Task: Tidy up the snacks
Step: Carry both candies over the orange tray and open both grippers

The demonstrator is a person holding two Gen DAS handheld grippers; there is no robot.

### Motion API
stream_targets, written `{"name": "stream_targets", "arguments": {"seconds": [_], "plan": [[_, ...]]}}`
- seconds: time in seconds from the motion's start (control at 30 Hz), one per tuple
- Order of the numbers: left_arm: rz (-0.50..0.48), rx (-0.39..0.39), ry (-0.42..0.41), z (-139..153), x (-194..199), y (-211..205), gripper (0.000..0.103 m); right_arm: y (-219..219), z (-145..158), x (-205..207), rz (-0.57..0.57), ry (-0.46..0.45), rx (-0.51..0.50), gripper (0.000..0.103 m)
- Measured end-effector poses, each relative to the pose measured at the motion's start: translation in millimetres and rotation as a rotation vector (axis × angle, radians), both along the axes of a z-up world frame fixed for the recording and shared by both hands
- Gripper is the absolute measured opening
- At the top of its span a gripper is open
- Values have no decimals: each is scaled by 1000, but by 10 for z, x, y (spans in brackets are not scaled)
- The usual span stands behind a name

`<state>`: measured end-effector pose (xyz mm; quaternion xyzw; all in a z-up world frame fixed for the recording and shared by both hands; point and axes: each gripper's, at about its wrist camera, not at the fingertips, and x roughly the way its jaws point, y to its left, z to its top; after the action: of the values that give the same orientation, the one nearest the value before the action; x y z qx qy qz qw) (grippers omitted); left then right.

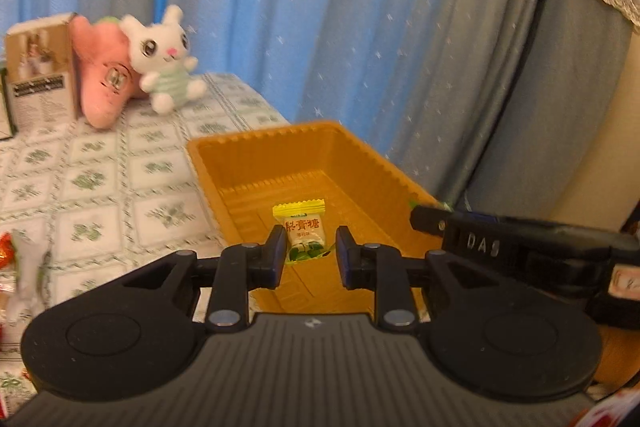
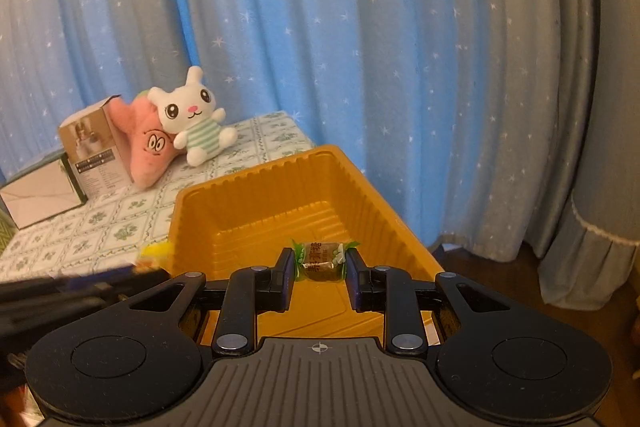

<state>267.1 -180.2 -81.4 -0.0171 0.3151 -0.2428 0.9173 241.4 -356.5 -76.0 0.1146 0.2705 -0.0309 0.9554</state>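
Note:
An orange plastic tray [image 1: 240, 163] stands on the patterned tablecloth at the table's right end; it also shows in the right wrist view [image 2: 256, 195]. My left gripper [image 1: 311, 239] is over the tray with a yellow-and-green wrapped candy [image 1: 304, 231] between its fingers; whether it is held or falling I cannot tell. My right gripper [image 2: 320, 263] is shut on a brown candy in a clear green-ended wrapper [image 2: 322, 261], held above the tray. The right gripper's finger [image 1: 472, 235] shows at the tray's right rim in the left wrist view.
A white plush bunny [image 2: 192, 119], a pink plush carrot [image 2: 148, 151] and a cardboard box [image 2: 92, 155] stand at the table's back left. More wrapped snacks [image 1: 12, 267] lie at the left edge. Blue starred curtains hang behind.

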Motion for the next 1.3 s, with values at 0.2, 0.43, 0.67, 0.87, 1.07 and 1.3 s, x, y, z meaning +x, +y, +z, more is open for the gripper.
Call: {"name": "stream_targets", "arguments": {"seconds": [0.2, 0.43, 0.67, 0.87, 1.07, 1.3], "plan": [[4, 41, 3, -108, -27, 5, 32, -25, -21, 11, 3, 9, 21, 27], [64, 35, -3, -101, -105, 235, 33, 22, -16, 25, 24, 7, 29, 27], [119, 34, -5, -70, -166, 426, 41, 104, -24, 58, 82, 2, 56, 28], [150, 46, -12, -61, -237, 527, 57, 125, 1, 26, 63, -29, 57, 47], [201, 63, -13, -19, -397, 715, 65, 218, 76, -86, 79, -71, 46, 47], [297, 95, 0, 19, -724, 1091, 70, 583, 174, -365, 159, -130, 2, 63]]}}
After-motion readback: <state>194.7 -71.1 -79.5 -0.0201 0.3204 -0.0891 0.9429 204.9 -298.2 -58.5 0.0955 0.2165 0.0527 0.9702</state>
